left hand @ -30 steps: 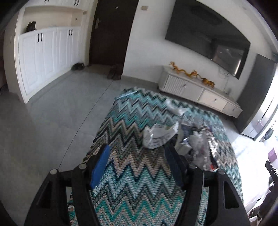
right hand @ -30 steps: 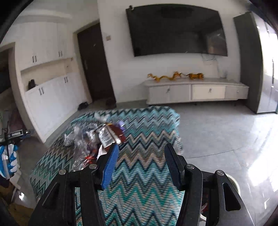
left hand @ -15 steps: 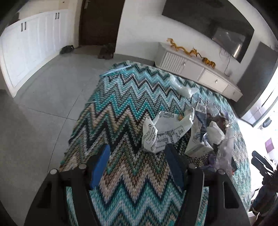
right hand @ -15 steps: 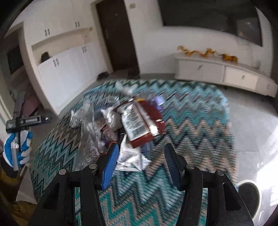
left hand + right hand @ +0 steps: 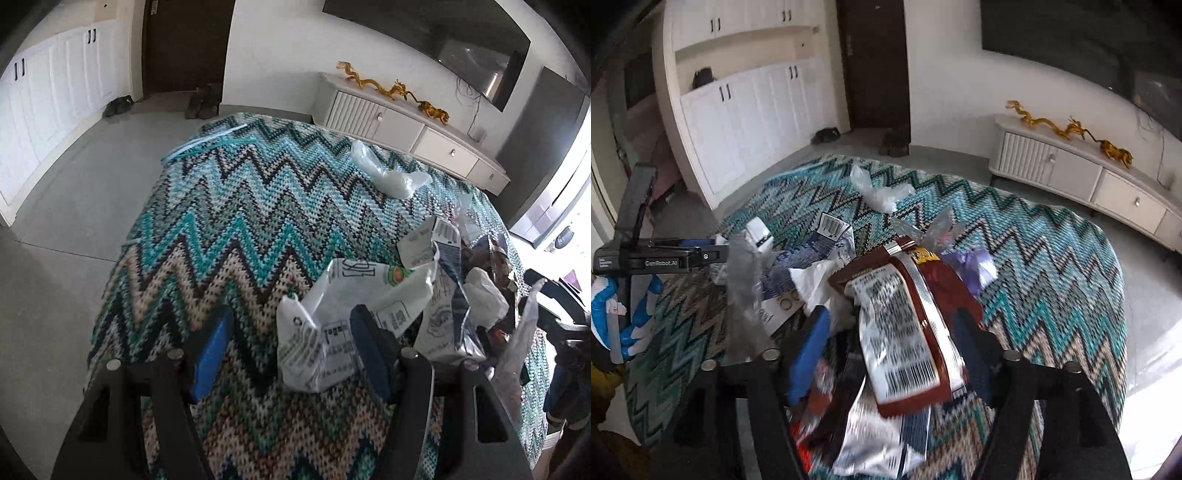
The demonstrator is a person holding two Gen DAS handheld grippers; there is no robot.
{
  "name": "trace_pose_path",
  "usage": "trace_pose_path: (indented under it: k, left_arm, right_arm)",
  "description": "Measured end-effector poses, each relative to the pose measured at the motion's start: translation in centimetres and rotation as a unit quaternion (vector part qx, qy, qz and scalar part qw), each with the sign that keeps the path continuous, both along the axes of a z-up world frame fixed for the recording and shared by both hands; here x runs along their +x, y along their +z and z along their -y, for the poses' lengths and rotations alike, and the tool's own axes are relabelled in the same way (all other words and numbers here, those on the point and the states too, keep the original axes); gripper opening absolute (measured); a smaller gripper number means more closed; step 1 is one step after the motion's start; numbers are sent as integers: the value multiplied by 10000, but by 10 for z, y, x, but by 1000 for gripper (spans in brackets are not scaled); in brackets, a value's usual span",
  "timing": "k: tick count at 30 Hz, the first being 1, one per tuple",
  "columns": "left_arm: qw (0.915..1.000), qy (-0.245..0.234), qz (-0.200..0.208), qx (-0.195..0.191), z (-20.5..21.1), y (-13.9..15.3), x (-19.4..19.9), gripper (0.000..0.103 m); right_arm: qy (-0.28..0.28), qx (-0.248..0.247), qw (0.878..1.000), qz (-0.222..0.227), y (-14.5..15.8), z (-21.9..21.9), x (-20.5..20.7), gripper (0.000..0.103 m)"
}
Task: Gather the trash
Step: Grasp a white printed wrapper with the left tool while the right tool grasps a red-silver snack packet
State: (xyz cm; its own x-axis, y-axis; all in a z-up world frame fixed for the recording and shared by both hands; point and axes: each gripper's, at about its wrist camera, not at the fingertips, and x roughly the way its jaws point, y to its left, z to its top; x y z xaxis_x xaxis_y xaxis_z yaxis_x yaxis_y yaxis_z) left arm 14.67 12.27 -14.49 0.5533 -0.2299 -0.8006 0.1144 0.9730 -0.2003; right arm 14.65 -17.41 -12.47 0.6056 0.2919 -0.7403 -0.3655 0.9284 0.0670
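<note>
A pile of trash lies on a table with a zigzag cloth (image 5: 236,221). In the left wrist view my left gripper (image 5: 291,343) is open, its jaws on either side of a crumpled white plastic wrapper (image 5: 332,332) at the pile's near edge. In the right wrist view my right gripper (image 5: 890,347) is open over the pile, with a dark red snack packet (image 5: 908,317) between its jaws. White tissue (image 5: 816,280), a clear bag (image 5: 746,291) and torn printed paper (image 5: 831,236) lie beside it. The left gripper also shows in the right wrist view (image 5: 665,256) at far left.
A clear plastic bag (image 5: 388,177) lies apart at the table's far side, also in the right wrist view (image 5: 879,192). A white TV cabinet (image 5: 406,125) with gold dragon figures stands behind. White cupboards (image 5: 750,122) and a dark door line the back wall. Grey floor surrounds the table.
Both grippers have moved down and forward towards the trash pile. The left now straddles the white wrapper, the right now straddles the red packet. Both stay open.
</note>
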Motion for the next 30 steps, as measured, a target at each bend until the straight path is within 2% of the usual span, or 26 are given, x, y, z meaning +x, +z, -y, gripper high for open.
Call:
trace_pose_path:
  k: [5, 6, 7, 9, 10, 12, 20, 25, 30]
  left_arm:
    - [9999, -51, -78, -138, 1, -9, 10, 63]
    - [9998, -57, -63, -162, 1, -9, 10, 59]
    - [9998, -70, -62, -182, 1, -10, 11, 51]
    - [9995, -76, -90, -304, -1, -12, 12, 41]
    - [9993, -76, -90, -363, -2, -11, 13, 31]
    - [9991, -68, -68, -402, -3, -10, 12, 24]
    - [9992, 122, 113, -374, -7, 7, -6, 20]
    - [9983, 262, 305, -432, -17, 29, -23, 19]
    - [9969, 303, 580, -431, -23, 59, -47, 19]
  right_arm:
    - [-53, -178, 9998, -45, -11, -6, 12, 68]
    - [-66, -116, 9999, -34, -11, -4, 13, 62]
    - [-75, -80, 9999, -24, -12, -4, 13, 53]
    - [-101, 9, 9999, 35, -10, 0, 11, 49]
    - [-92, 56, 9999, 58, -9, 2, 10, 45]
    - [-92, 103, 9999, 94, -7, 4, 7, 39]
    - [-244, 619, 9974, 278, 11, 23, -13, 31]
    - [-297, 1189, 9918, 367, 31, 43, -35, 31]
    - [-411, 1372, 9878, 610, 55, 59, -68, 31]
